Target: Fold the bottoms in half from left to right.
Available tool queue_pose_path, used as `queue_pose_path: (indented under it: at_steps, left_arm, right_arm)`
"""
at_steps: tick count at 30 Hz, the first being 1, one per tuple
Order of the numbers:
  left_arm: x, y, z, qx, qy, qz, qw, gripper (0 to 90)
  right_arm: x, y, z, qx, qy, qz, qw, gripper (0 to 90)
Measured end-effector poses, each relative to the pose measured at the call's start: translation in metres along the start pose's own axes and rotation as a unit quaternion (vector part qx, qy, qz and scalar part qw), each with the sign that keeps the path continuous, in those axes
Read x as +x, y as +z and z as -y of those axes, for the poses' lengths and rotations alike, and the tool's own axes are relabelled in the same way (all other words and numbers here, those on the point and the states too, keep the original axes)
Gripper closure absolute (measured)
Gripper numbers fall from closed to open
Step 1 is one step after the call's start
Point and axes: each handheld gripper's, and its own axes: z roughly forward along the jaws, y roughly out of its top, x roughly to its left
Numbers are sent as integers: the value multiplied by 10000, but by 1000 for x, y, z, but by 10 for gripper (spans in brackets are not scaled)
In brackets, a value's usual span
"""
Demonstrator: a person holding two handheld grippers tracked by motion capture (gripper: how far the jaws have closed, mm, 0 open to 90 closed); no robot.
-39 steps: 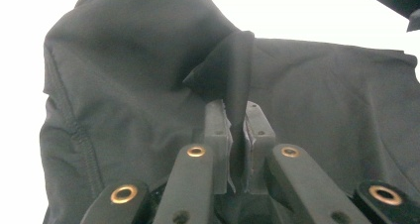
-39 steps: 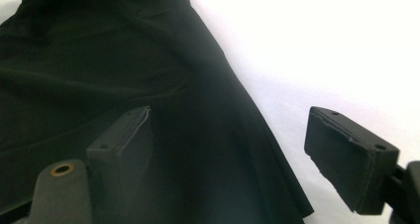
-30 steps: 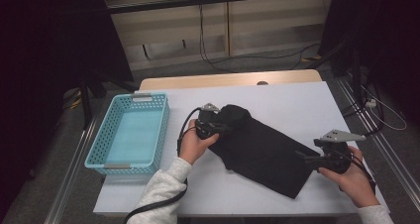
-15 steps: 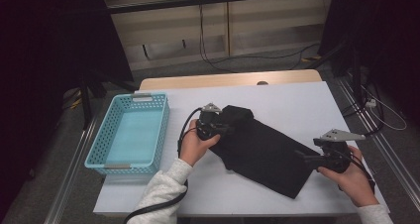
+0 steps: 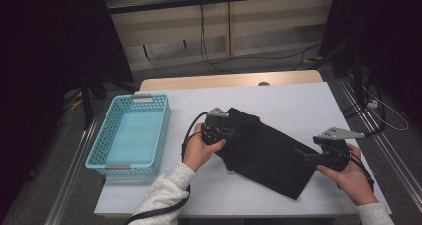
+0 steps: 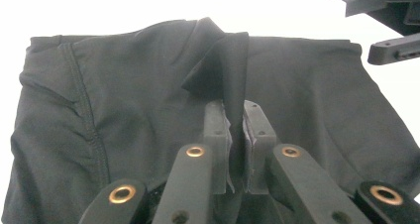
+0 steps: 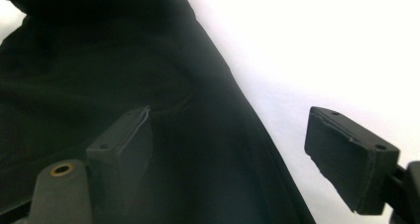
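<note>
One black garment (image 5: 266, 150) lies slantwise on the worktop (image 5: 298, 100). The left gripper (image 6: 236, 135) pinches its upper-left edge. The right gripper's (image 7: 230, 144) fingers (image 7: 346, 154) gape wide astride its lower-right edge.

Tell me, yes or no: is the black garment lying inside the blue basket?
No, the black garment lies spread on the white table to the right of the blue basket, apart from it.

The left tongs (image 6: 236, 144) pinch a raised fold of black garment (image 6: 124, 115).
</note>
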Motion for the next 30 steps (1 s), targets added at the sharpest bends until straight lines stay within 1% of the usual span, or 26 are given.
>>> queue_pose_path:
  at_steps: [5,6,7,8,9,10,11,12,13,15,16,17,18,19,20,21,22,25,26,27,28,29,30]
  left_arm:
    - [-11,5,4,-43,73,124,9999,822]
    - [-13,7,6,-29,66,175,9998,822]
    - [-16,10,8,-9,62,245,9997,802]
    - [-18,13,10,25,114,261,9996,802]
    - [-20,14,11,31,157,295,9994,751]
    - [-21,15,12,38,190,321,9993,751]
    - [-21,16,12,-21,175,316,9993,585]
    - [-21,15,12,-29,154,311,9994,585]
    - [-20,13,12,-38,155,282,9995,564]
    - [-17,7,12,-123,125,156,9997,472]
    - [-15,5,12,-108,142,115,9998,416]
    - [-12,2,12,-126,138,29,9998,396]
    - [-9,-1,13,-144,173,-101,9997,369]
    - [-4,-6,15,-185,159,-272,9993,312]
    - [-4,-6,15,-185,159,-272,9993,290]
    - [0,-9,17,-209,49,-282,9994,271]
    - [2,-11,18,-238,13,-320,9992,271]
    - [10,-18,23,-215,8,-552,9982,238]
    - [11,-20,24,-191,-3,-589,9981,231]
    - [15,-25,27,-215,-46,-698,9973,223]
    - [15,-25,27,-215,-46,-698,9973,221]
    - [16,-27,28,-192,-56,-737,9971,219]
    - [17,-29,30,-194,-60,-798,9966,219]
  right_arm:
    - [3,8,-5,2,-57,-80,10000,187]
    - [3,8,-5,2,-57,-80,10000,187]
    - [4,10,-7,-9,-90,-111,9999,187]
    - [4,10,-7,-9,-90,-111,9999,187]
    - [6,13,-10,-33,-83,-145,9999,187]
    - [6,13,-10,-33,-83,-145,9999,187]
    - [6,15,-12,-50,-104,-151,9998,187]
    - [6,15,-12,-50,-104,-151,9998,187]
    - [6,16,-13,-62,-104,-159,9998,187]
    - [6,17,-16,-66,-131,-151,9998,186]
    - [6,19,-17,-80,-151,-158,9997,187]
    - [6,21,-18,-92,-144,-150,9997,187]
    - [7,22,-20,-101,-152,-136,9997,187]
    - [9,26,-24,-113,-192,-152,9996,189]
    - [9,26,-24,-113,-192,-152,9996,189]
    - [12,32,-28,-128,-227,-166,9995,190]
    - [12,32,-28,-128,-227,-166,9995,190]
    - [14,39,-34,-121,-257,-182,9994,200]
    - [16,42,-36,-118,-256,-192,9994,207]
    - [18,49,-40,-101,-349,-212,9991,222]
    - [18,49,-40,-101,-349,-212,9991,222]
    - [20,55,-43,-88,-380,-242,9989,258]
    - [20,55,-43,-88,-380,-242,9989,258]
